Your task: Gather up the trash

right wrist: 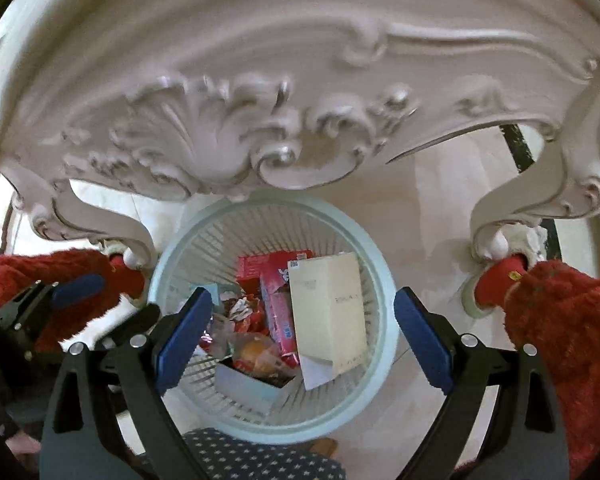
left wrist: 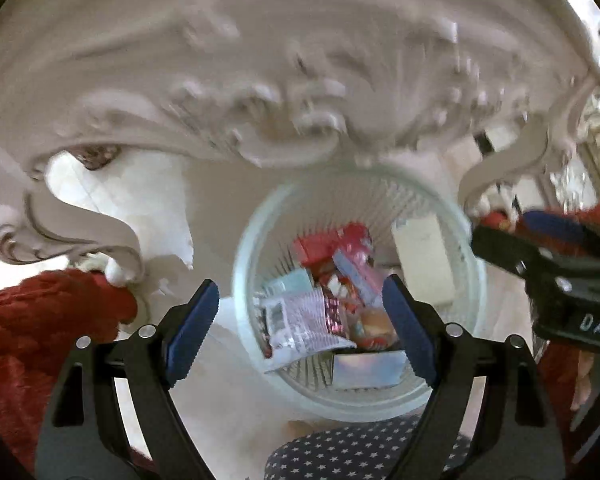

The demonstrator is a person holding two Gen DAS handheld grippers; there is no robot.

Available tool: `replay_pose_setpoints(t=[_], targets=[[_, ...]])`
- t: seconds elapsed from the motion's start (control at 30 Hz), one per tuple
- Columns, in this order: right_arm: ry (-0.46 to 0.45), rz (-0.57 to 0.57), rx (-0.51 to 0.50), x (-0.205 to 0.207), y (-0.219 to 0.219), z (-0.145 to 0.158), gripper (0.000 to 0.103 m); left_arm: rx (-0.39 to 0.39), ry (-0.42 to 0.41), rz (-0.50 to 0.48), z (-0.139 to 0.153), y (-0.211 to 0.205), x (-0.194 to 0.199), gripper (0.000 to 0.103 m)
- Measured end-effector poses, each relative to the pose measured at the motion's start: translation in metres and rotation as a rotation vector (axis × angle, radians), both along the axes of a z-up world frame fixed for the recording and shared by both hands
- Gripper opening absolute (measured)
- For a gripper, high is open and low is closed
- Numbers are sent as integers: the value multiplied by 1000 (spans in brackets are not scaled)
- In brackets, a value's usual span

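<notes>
A pale round slatted waste basket (left wrist: 244,264) (right wrist: 384,304) stands on the floor under a carved table. It holds several pieces of trash: a red box (right wrist: 260,266), a pink packet (right wrist: 278,320), a cream box (right wrist: 328,312), a white printed wrapper (left wrist: 300,320) and a shiny flat box (left wrist: 366,368). My left gripper (left wrist: 300,324) is open and empty above the basket. My right gripper (right wrist: 302,340) is open and empty above the basket too. The right gripper also shows at the right edge of the left wrist view (left wrist: 556,276), and the left gripper at the left of the right wrist view (right wrist: 56,300).
An ornate white carved table apron (right wrist: 260,128) hangs over the basket's far side, with curved legs (right wrist: 112,224) (right wrist: 500,216) either side. Red fluffy cloth (right wrist: 572,328) (left wrist: 32,320) lies at both legs. A dark star-patterned fabric (right wrist: 260,460) sits at the near edge. The floor is pale tile.
</notes>
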State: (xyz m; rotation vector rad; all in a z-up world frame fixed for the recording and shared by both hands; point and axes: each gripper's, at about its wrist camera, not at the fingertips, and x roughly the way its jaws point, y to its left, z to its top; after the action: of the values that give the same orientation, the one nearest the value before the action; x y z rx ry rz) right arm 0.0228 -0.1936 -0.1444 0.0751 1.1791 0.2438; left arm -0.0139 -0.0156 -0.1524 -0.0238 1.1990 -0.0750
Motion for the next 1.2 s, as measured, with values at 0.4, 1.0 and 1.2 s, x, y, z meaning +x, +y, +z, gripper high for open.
replay_pose_setpoints(t=[0.4,1.0,1.2], targets=[[-75,-34,-20,-15,-11,62,91,26,-132,101,79,16,-1,82],[-74,0,-47,-17,0,62,91,46,-114,83,77,10,-9,82],[-73,3,-50,-18,2,61,91,56,-117,78,77,9,-9,82]])
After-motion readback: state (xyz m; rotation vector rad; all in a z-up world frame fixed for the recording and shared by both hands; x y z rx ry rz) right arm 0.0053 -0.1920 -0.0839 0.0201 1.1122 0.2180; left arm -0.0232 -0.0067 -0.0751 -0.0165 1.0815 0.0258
